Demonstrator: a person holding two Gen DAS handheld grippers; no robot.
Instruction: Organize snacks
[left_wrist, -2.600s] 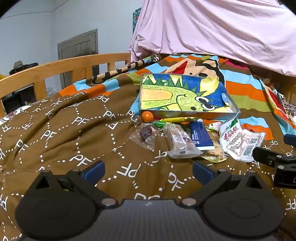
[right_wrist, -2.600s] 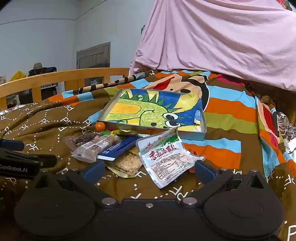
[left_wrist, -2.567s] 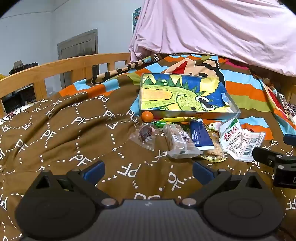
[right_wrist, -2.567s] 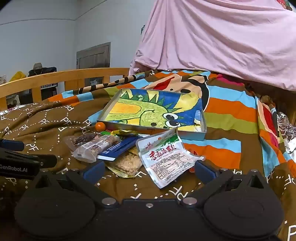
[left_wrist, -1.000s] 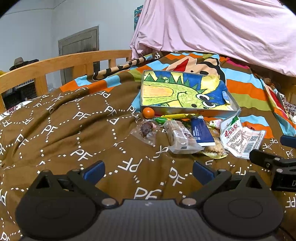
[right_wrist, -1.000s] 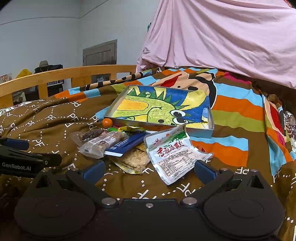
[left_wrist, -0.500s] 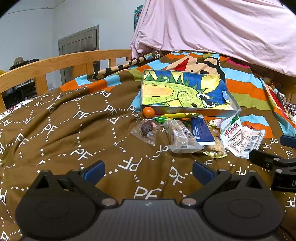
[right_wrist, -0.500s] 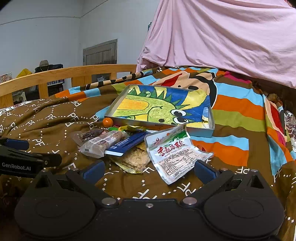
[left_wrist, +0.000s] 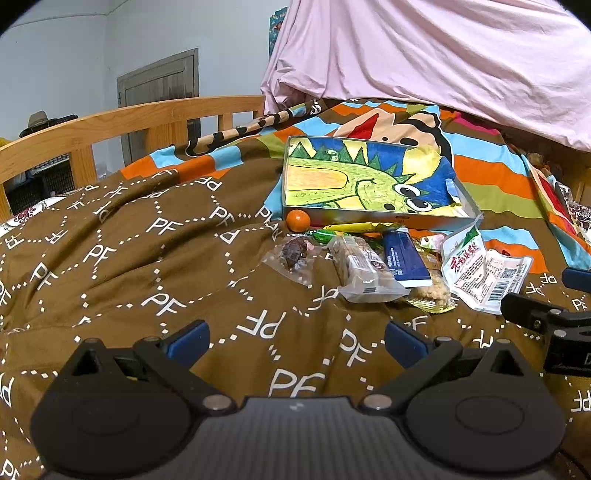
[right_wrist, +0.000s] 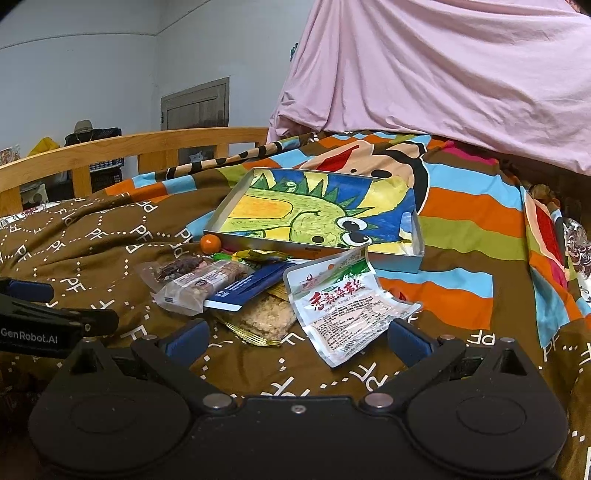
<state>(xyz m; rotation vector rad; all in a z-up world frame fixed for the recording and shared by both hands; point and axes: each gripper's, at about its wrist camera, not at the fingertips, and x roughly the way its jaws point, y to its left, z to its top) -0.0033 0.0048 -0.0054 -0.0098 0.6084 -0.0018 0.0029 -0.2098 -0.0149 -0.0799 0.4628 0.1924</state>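
Note:
A pile of snacks lies on the brown quilt before a shallow tray with a dinosaur drawing (left_wrist: 436, 218) (right_wrist: 413, 258). The pile holds a white seaweed packet (left_wrist: 480, 269) (right_wrist: 343, 302), a blue bar (left_wrist: 402, 256) (right_wrist: 247, 288), a clear-wrapped cereal bar (left_wrist: 360, 269) (right_wrist: 203, 282), a dark dried-fruit packet (left_wrist: 293, 253) (right_wrist: 173, 267), a rice cracker pack (right_wrist: 264, 319) and a small orange (left_wrist: 297, 220) (right_wrist: 210, 243). My left gripper (left_wrist: 295, 339) is open and empty, short of the pile. My right gripper (right_wrist: 295, 341) is open and empty, its jaws on either side of the cracker pack and seaweed packet.
A wooden bed rail (left_wrist: 129, 122) runs along the left. A pink sheet (left_wrist: 443, 55) hangs behind the striped cartoon blanket (right_wrist: 480, 221). The other gripper shows at the right edge of the left view (left_wrist: 546, 317) and the left edge of the right view (right_wrist: 55, 325).
Both grippers have moved a little closer to the snack pile. The snacks and tray have not moved.

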